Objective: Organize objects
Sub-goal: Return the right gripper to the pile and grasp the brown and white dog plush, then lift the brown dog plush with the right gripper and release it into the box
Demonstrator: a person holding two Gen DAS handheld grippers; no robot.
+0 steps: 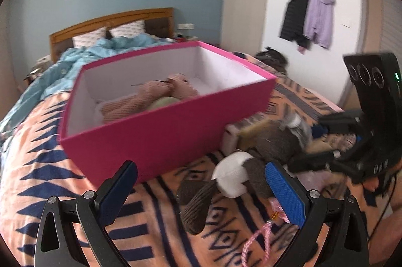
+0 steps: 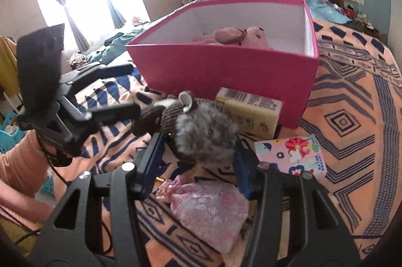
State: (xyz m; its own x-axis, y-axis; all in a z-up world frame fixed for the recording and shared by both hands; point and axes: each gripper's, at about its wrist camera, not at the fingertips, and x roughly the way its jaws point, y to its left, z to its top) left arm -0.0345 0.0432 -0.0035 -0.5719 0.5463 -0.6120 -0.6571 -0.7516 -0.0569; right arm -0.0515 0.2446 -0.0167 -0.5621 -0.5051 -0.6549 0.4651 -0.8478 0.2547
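The right gripper [image 2: 198, 156] squeezes the fuzzy back of the brown toy animal [image 2: 198, 131] and holds it just in front of the pink box [image 2: 226, 71], likely so it can go in beside the pink knitted toy [image 2: 233, 36] already there. The left gripper [image 1: 201, 194] is wide open with nothing in it, waiting near the toy's white face [image 1: 232, 177] above the orange blanket [image 1: 50, 141].
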